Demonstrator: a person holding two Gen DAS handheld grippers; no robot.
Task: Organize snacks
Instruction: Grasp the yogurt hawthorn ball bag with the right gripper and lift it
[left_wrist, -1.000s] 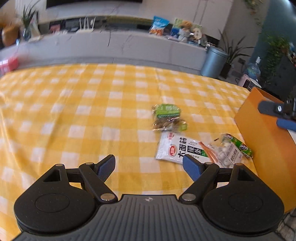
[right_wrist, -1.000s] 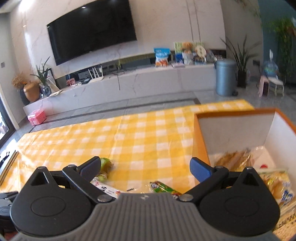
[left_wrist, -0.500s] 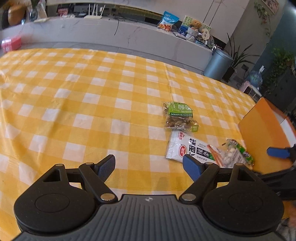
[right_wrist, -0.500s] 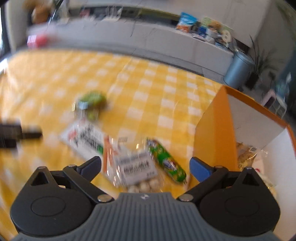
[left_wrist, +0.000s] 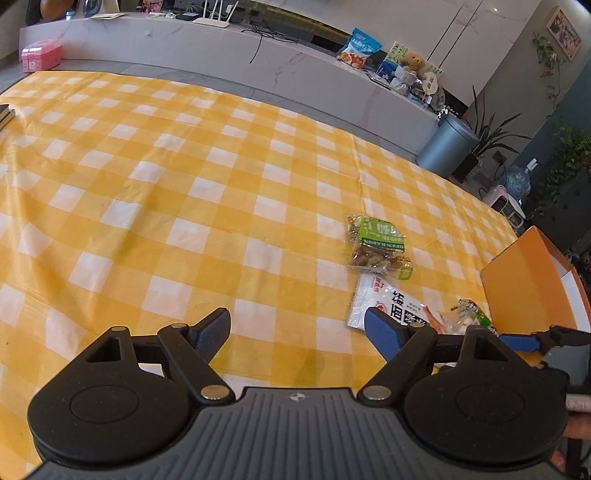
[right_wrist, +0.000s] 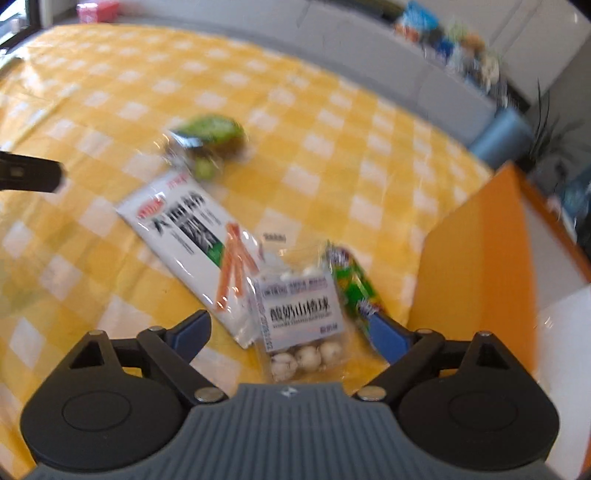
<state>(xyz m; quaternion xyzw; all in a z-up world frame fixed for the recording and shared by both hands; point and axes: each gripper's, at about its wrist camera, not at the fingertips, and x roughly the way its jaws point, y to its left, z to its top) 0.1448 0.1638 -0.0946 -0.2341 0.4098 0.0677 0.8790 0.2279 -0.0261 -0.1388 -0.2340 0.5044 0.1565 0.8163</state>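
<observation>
The right tongs hang wide open and empty over the ball pack, which lies between their tips on the desk near its right edge. A green stick touches the pack's right side, beside the orange box. A white pack lies left of the ball pack, the nut bag beyond it. The left tongs are wide open and empty, with the white pack just ahead of their right tip.
</observation>
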